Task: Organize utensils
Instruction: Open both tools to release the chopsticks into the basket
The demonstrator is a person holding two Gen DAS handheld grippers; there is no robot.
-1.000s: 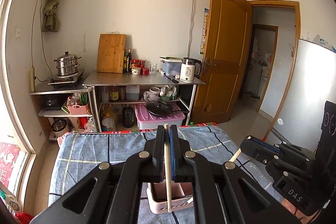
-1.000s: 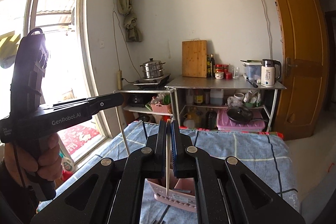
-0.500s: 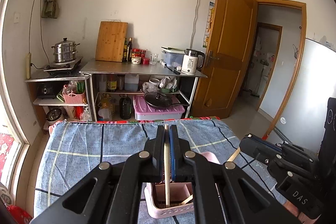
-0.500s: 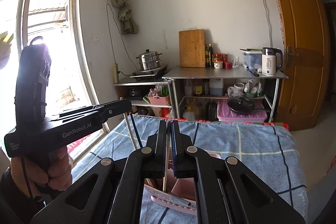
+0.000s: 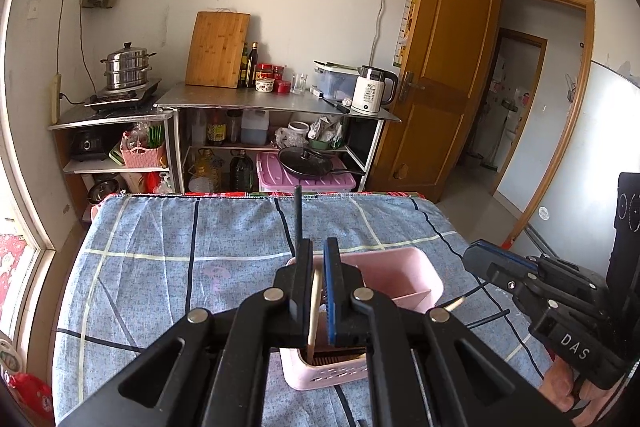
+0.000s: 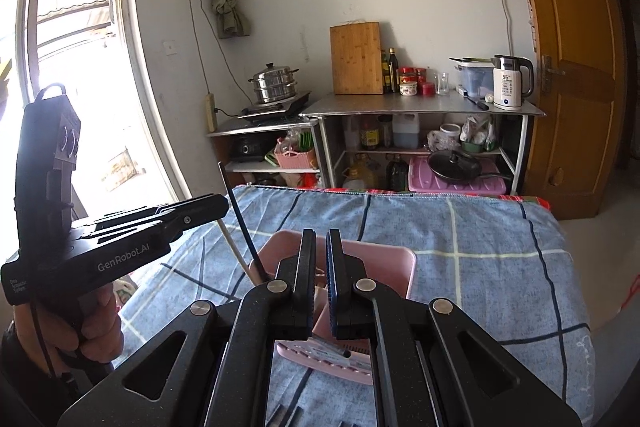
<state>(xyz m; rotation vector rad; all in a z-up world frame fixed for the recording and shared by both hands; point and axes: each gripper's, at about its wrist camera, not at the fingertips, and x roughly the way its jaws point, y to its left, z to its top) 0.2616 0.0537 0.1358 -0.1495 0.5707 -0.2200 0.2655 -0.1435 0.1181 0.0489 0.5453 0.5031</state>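
Chopsticks: one pale wooden chopstick (image 5: 313,311) stands between my left gripper's (image 5: 319,291) jaws, which are parted a little with a gap on its blue-pad side, its lower end down in the pink plastic utensil holder (image 5: 416,277) on the blue checked cloth (image 5: 168,267); a thin black chopstick (image 5: 298,215) rises upright just beyond them. My right gripper (image 6: 320,279) hovers over the same slotted holder, jaws narrowly apart and holding nothing, and its view shows two sticks leaning from the holder's left corner.
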